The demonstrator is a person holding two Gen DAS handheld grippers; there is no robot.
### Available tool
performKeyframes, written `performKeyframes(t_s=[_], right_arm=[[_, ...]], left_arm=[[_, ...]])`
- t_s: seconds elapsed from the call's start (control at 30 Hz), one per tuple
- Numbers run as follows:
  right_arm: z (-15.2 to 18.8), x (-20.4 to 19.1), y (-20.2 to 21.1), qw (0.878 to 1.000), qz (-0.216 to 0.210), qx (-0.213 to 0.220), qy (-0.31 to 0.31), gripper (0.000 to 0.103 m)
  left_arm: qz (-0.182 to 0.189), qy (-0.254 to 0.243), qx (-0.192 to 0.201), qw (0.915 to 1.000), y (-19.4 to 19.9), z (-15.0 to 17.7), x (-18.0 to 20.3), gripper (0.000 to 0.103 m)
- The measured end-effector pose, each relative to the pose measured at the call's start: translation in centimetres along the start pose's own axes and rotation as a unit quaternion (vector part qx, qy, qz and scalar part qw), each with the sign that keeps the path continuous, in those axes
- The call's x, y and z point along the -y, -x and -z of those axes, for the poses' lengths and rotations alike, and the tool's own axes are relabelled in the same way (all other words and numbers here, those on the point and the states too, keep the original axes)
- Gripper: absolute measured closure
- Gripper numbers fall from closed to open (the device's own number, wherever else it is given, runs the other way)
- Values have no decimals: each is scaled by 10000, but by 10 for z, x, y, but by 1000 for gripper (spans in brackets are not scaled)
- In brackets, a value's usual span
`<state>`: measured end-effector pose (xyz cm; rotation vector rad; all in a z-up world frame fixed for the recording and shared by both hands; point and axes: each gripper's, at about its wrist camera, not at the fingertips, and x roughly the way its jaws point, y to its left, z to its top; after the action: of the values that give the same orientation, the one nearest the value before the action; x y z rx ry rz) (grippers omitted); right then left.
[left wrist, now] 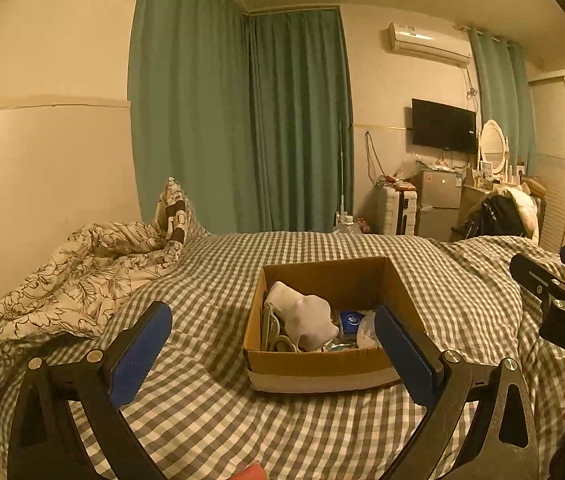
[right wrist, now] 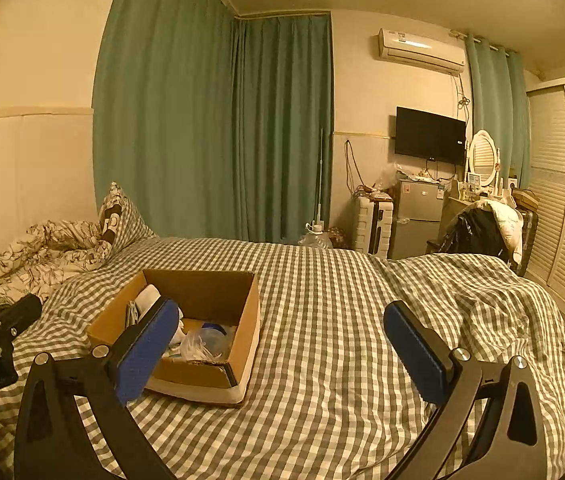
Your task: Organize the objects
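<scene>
Checked bedspread (left wrist: 210,420) under a cardboard box (left wrist: 314,364), green curtains (left wrist: 242,120) behind; both tongs (left wrist: 272,354) (right wrist: 280,350) wide, empty.

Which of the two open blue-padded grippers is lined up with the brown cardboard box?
The left gripper: the brown cardboard box sits between its fingers in its own view, while the right gripper frames only gingham bedcover.

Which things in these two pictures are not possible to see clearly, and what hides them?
- Left wrist view: the near right corner of the cardboard box is covered by the left gripper finger.
- Right wrist view: the white cloth in the box is partly behind the right gripper finger.
- Both views: the small packets under the cloth are too small to identify.
- Items on the fridge are too small.
</scene>
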<state>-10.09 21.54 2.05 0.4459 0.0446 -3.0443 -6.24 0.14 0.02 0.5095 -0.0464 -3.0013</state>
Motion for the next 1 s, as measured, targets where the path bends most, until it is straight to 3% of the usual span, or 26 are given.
performKeyframes(t_s=[1.0], right_arm=[[-2,-9,5,10000,-96,28,-1,0]], left_arm=[[159,44,-169,9997,1,-1,2,0]])
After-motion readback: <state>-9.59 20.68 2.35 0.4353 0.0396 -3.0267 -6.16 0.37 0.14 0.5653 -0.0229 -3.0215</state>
